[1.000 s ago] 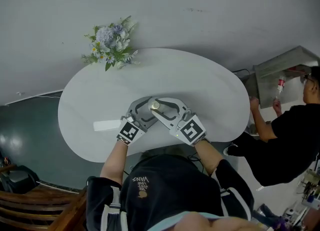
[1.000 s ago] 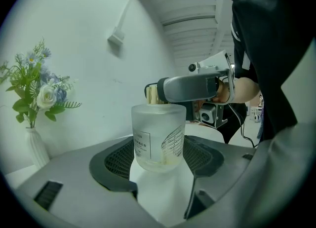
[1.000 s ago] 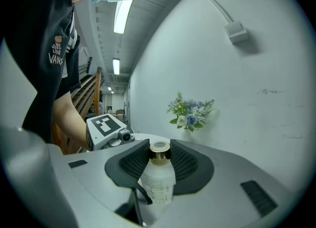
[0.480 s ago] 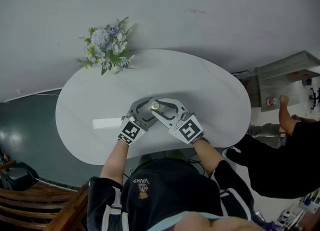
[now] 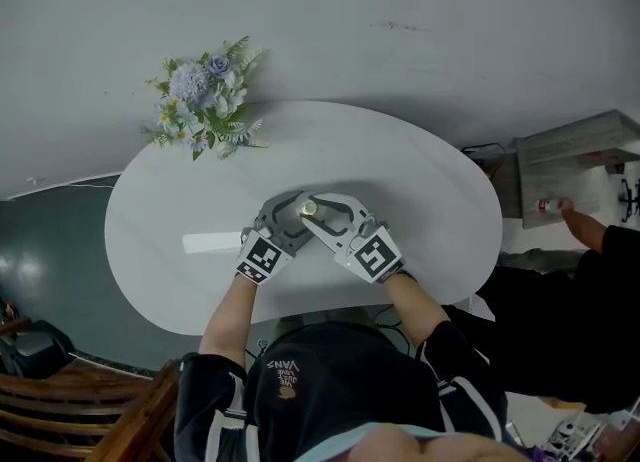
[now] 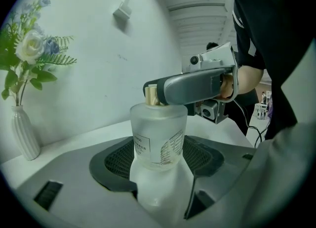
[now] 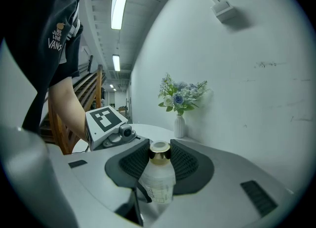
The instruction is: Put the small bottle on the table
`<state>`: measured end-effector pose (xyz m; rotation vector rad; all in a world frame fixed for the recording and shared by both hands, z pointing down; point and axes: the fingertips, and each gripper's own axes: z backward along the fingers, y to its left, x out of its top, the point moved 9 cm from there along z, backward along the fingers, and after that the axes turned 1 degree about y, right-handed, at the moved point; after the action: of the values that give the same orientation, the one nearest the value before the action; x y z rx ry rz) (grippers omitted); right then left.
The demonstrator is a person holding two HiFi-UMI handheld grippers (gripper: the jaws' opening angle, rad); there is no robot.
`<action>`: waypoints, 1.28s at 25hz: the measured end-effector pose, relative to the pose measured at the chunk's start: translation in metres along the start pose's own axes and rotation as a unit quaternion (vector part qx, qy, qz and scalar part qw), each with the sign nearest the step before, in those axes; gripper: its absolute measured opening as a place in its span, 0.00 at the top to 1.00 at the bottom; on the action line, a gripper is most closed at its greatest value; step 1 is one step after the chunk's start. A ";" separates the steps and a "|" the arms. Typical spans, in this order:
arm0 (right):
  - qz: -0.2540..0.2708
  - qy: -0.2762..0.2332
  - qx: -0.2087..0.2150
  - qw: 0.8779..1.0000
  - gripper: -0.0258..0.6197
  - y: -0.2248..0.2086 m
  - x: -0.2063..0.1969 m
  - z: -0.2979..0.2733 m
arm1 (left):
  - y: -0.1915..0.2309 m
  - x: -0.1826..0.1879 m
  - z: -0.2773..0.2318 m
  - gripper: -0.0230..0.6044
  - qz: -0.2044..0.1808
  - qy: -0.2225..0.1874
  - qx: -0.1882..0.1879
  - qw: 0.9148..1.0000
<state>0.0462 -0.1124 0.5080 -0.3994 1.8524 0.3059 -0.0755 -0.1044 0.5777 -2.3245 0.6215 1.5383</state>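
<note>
a small bottle (image 6: 159,133) of frosted glass, with a gold cap and printed white label, is standing upright over the white table (image 5: 420,180), its body being gripped by the left hand-held gripper (image 6: 159,148), its cap by the right hand-held gripper (image 7: 159,149).

- The left tongs (image 5: 287,213) and the right tongs (image 5: 318,212) are pale grey moulded shells with dark, mesh-textured pads.
- Each carries a white cube (image 5: 262,262) printed with black square markers.
- A small camera (image 6: 216,110) with a black cable (image 6: 242,116) sits under the right tongs.
- The person wears a black short-sleeved top (image 5: 340,385) with white print and white sleeve stripes.
</note>
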 end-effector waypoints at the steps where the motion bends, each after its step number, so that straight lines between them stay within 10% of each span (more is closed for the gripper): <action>1: 0.000 0.000 0.001 1.000 0.73 -0.002 -0.002 -0.001 | 0.001 -0.002 -0.002 0.43 0.000 0.003 0.001 1.000; 32: -0.025 -0.002 0.002 1.000 0.73 -0.031 -0.042 -0.021 | 0.022 -0.019 -0.034 0.43 -0.013 0.093 0.004 0.996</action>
<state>0.0532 -0.1443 0.5542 -0.4421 1.8365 0.2690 -0.0663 -0.1356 0.6088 -2.4782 0.6372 1.3140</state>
